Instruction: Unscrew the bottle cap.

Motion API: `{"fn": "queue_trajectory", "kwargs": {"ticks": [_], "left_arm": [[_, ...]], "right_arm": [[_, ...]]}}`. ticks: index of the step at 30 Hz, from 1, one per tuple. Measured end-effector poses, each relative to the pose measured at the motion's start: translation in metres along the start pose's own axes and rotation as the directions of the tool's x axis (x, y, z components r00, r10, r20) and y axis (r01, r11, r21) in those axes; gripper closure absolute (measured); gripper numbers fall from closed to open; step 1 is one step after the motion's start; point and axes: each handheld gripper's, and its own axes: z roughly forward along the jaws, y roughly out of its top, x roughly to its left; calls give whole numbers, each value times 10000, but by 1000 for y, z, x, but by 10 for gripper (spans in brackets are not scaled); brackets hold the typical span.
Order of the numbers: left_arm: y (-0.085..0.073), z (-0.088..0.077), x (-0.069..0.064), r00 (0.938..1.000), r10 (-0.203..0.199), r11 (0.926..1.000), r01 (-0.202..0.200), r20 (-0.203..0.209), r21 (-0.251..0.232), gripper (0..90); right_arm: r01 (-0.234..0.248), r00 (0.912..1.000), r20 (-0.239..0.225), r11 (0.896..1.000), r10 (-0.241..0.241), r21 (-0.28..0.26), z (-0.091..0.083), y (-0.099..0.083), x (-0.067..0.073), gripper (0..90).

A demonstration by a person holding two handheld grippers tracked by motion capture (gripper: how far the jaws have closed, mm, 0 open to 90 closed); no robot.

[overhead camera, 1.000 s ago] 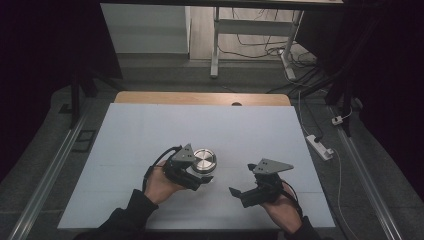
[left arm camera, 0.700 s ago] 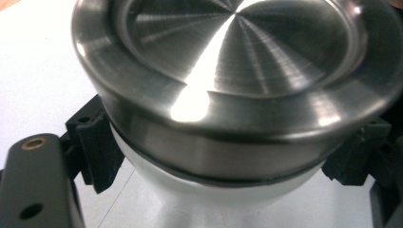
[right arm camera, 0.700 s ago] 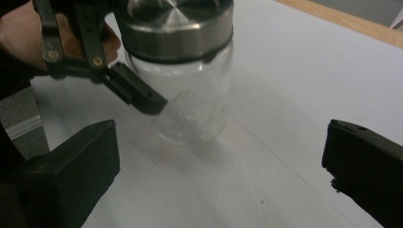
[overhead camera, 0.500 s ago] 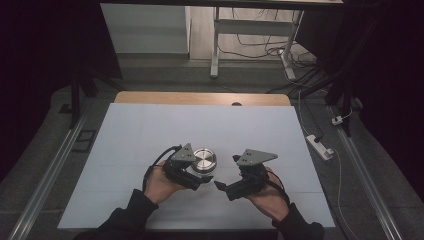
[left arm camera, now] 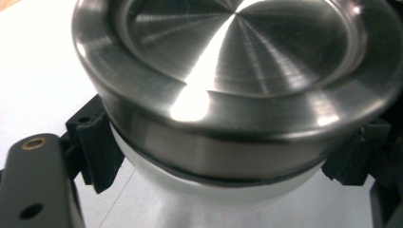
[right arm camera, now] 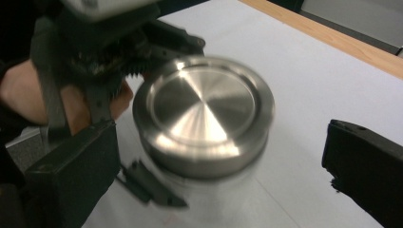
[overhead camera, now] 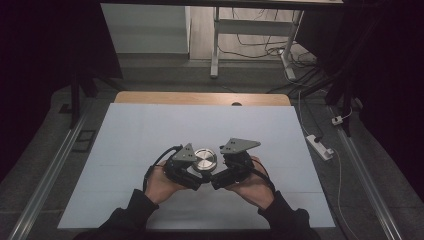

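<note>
Jaws of the left gripper (overhead camera: pixel 192 176) are clamped on the white body of a steel-lidded jar (overhead camera: pixel 205 159), 1 ribbed pad on each side just below the lid's rim, as the left gripper view shows (left arm camera: pixel 237 142). Jar sits on the white table cover (overhead camera: pixel 125 150), near its middle, between the 2 grippers in the high view. Right gripper (overhead camera: pixel 220 179) is just beside the jar on its right; its 2 black jaws stand wide apart in the right gripper view, the brushed lid (right arm camera: pixel 204 104) between them and touched by neither. Left hand (overhead camera: pixel 159 182) and right hand (overhead camera: pixel 255 182) come in from the near edge. Lid is seated flat on the jar.
</note>
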Motion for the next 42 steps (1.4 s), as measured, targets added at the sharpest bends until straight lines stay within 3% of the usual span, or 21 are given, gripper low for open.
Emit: {"fn": "queue_trajectory", "kwargs": {"ticks": [5, 8, 11, 14, 18, 20, 21, 23, 26, 28, 29, 30, 34, 36, 38, 39, 40, 42], "left_arm": [[1, 1, -1, 10000, -65, 10000, 65, 17, 13, 160], [1, 1, -1, 9999, -155, 9999, 155, -10, -23, 160], [1, 0, 0, 9998, -193, 9998, 193, -12, -16, 159], [2, -1, 0, 10000, -22, 10000, 21, 52, 60, 160], [2, -3, 0, 9997, 153, 9998, -155, 211, 92, 160], [2, -4, 1, 9984, 236, 9997, -239, 520, 59, 160], [2, -5, 1, 9966, 315, 9995, -319, 756, 34, 160], [2, -5, 1, 9931, 411, 9992, -412, 1096, -13, 160], [3, -5, -1, 9862, 658, 9978, -655, 1518, -67, 160], [4, -4, -3, 9849, 723, 9974, -726, 1572, -40, 159], [4, -4, -3, 9849, 723, 9974, -726, 1572, -40, 159], [4, -3, -4, 9862, 775, 9969, -782, 1465, -9, 160], [4, -3, -5, 9911, 646, 9979, -651, 1166, 2, 159], [3, -3, -4, 9965, 387, 9992, -387, 744, -9, 159], [3, -4, -4, 9983, 255, 9997, -255, 515, -13, 159], [3, -4, -4, 9991, 159, 9999, -157, 405, -32, 159], [3, -4, -4, 9991, 159, 9999, -157, 405, -32, 159], [3, -4, -4, 10000, -23, 10000, 24, 91, -63, 159]], "right_arm": [[149, 9996, 234, 9998, -153, 157, 11, 6, 2, 38], [67, 9999, 81, 9998, -69, 212, 14, 8, 2, 87], [268, 9994, -217, 9994, -263, 237, 14, 10, 3, 181], [405, 9988, -304, 9985, -394, 361, 15, 12, 3, 182], [634, 9940, -913, 9977, -610, 239, 13, 12, -1, 184], [744, 9911, -1119, 9970, -714, 233, 12, 11, -3, 184], [1029, 9791, -1774, 9946, -990, 129, 11, 11, -9, 184], [1065, 9654, -2399, 9943, -1025, 38, 10, 10, -15, 184], [1525, 9267, -3443, 9881, -1506, -216, 8, 9, -24, 183], [1797, 8996, -3971, 9828, -1820, -434, 7, 7, -30, 182], [1780, 8925, -4121, 9827, -1833, -514, 8, 5, -32, 179], [1713, 8918, -4161, 9838, -1777, -529, 7, 4, -33, 166], [1045, 9307, -3480, 9936, -1129, -428, 3, 6, -30, 35], [777, 9533, -2895, 9962, -861, -403, 0, 8, -26, 23], [641, 9786, -1948, 9978, -664, -177, -2, 9, -20, 35], [685, 9846, -1601, 9976, -697, -130, -2, 9, -18, 42], [685, 9846, -1601, 9976, -697, -130, -2, 9, -18, 42], [144, 9927, -1191, 9996, -170, -223, -3, 9, -13, 52]]}}
